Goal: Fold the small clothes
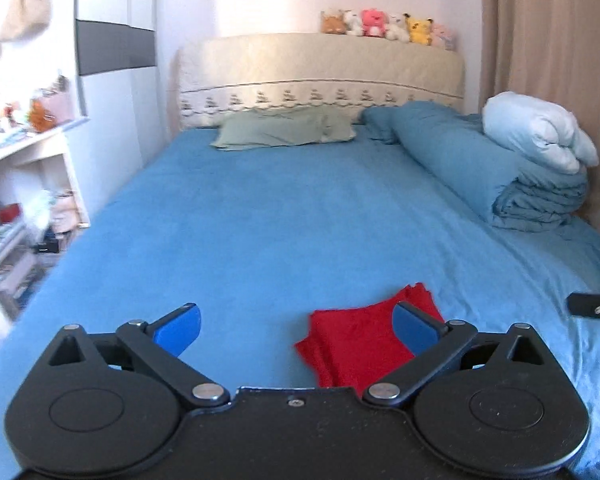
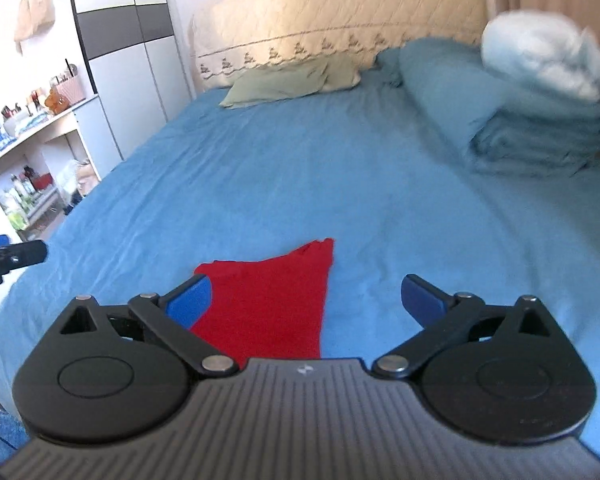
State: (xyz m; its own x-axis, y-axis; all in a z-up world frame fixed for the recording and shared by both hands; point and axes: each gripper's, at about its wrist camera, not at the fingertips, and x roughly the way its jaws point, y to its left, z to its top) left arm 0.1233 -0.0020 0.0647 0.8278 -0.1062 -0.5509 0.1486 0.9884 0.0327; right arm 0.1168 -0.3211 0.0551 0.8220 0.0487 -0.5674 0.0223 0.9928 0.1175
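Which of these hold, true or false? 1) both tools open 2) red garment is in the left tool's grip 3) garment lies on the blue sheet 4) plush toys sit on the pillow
1) Left tool and right tool are open: true.
2) Red garment is gripped: false, it lies free, nothing closed on it.
3) Garment on the blue sheet: true.
4) Plush toys on the green pillow: false, they sit atop the headboard.

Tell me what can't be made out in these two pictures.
- Red cloth: near edge hidden by the left claw body, left wrist view; likewise in the right wrist view.
- White bundle: blurred, right wrist view.
- Shelf items: blurred, too small, left wrist view.
- Right claw: cut off by the right edge, left wrist view.
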